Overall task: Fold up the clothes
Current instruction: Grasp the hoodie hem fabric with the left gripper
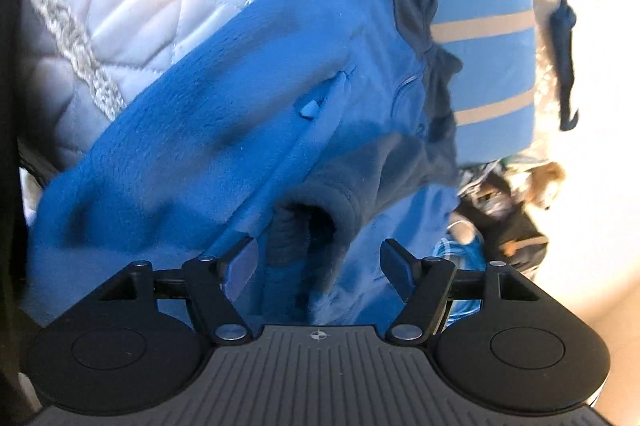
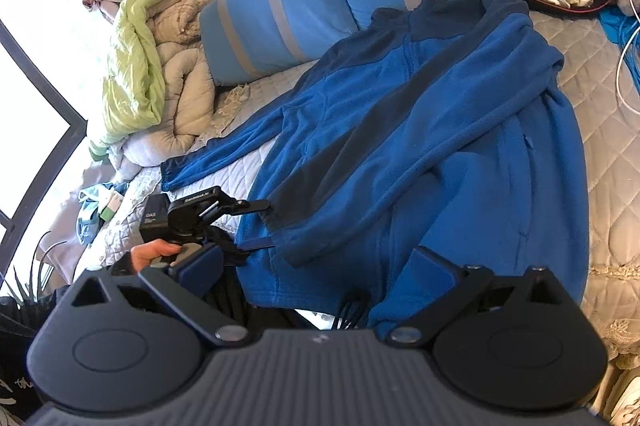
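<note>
A blue fleece jacket (image 2: 460, 145) with a navy collar lies spread on the quilted white bed (image 2: 624, 145). One sleeve is folded across its front, and its dark cuff (image 1: 308, 222) ends at the jacket's left edge. My left gripper (image 1: 318, 262) is open, with that cuff lying loose between its fingers and neither pad pressing on it. The right wrist view shows the same left gripper (image 2: 266, 226) at the cuff, held by a hand (image 2: 154, 252). The other sleeve (image 2: 208, 161) stretches out to the left. My right gripper (image 2: 316, 266) stands open above the jacket's hem, holding nothing.
Two blue pillows with grey stripes (image 2: 288, 21) lie beyond the jacket. A green and beige duvet (image 2: 160, 65) is bunched at the far left by a window. Cables and loose clothes (image 2: 628, 37) lie at the bed's right side. A lace trim edges the bed at lower right.
</note>
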Demonstrator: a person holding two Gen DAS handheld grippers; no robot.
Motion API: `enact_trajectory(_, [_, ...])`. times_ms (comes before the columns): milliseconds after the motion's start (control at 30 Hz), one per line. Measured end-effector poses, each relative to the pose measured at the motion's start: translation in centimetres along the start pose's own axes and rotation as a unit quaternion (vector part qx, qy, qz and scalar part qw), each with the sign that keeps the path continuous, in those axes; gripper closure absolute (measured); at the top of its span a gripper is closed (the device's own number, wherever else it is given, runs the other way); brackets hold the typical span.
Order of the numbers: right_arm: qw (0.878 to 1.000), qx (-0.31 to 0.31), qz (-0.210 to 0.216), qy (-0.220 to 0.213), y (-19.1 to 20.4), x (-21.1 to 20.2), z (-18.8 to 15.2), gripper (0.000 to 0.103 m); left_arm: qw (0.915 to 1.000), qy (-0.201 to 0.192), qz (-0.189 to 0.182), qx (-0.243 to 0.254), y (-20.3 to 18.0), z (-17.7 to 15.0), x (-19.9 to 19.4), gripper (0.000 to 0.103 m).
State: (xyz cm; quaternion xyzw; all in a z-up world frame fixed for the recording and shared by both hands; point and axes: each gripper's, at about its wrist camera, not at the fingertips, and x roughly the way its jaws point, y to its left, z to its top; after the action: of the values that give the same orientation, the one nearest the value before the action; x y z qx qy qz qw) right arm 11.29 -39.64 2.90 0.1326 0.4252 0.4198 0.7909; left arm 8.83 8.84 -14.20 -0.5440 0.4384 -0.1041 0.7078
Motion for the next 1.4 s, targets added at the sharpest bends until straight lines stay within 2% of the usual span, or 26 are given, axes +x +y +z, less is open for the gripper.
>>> enact_trajectory(267, [1.000, 0.002, 0.003, 0.006, 0.1, 0.4, -0.2, 0.000, 0.9993, -0.008, -0.035, 0.012, 1.4, -0.9, 1.8, 0.037])
enact_trajectory(433, [1.000, 0.002, 0.004, 0.009, 0.2, 0.5, -0.4, 0.000, 0.9956, -0.021, -0.079, -0.046, 3.3, -0.8, 1.8, 0.040])
enact_trajectory(467, [1.000, 0.003, 0.004, 0.010, 0.2, 0.5, -0.4, 0.000, 0.9948, -0.023, -0.081, -0.057, 3.7, -0.9, 1.8, 0.046])
enact_trajectory(500, [1.000, 0.004, 0.004, 0.010, 0.1, 0.6, -0.5, 0.000, 0.9946, -0.026, -0.079, -0.062, 3.9, -0.9, 1.8, 0.055])
enact_trajectory(600, [1.000, 0.006, 0.003, 0.012, 0.0, 0.7, -0.6, 0.000, 0.9953, -0.034, -0.065, -0.063, 4.3, -1.4, 1.7, 0.073])
enact_trajectory(733, [1.000, 0.008, 0.005, 0.014, 0.0, 1.0, -0.7, 0.000, 0.9956, -0.036, -0.059, -0.063, 4.1, -1.5, 1.5, 0.074])
enact_trajectory(900, [1.000, 0.007, 0.007, 0.019, 0.1, 1.3, -0.8, 0.000, 0.9972, -0.033, -0.054, -0.039, 3.1, -1.6, 1.3, 0.069])
enact_trajectory(1033, [1.000, 0.013, 0.008, 0.021, -0.2, 1.6, -0.8, 0.000, 0.9965, -0.035, -0.058, -0.047, 3.1, -1.7, 1.6, 0.071])
enact_trajectory(1200, [1.000, 0.018, 0.010, 0.023, -0.2, 2.1, -0.9, 0.000, 0.9973, -0.029, -0.049, -0.045, 2.9, -1.7, 1.5, 0.086])
enact_trajectory(1300, [1.000, 0.010, 0.009, 0.021, 0.0, 1.9, -0.7, 0.000, 0.9988, -0.015, -0.043, -0.021, 0.9, -1.7, 0.8, 0.087])
enact_trajectory(1400, [1.000, 0.002, 0.006, 0.017, 0.2, 1.5, -0.4, 0.000, 0.9990, -0.005, -0.041, 0.014, -2.8, -1.4, -0.7, 0.088])
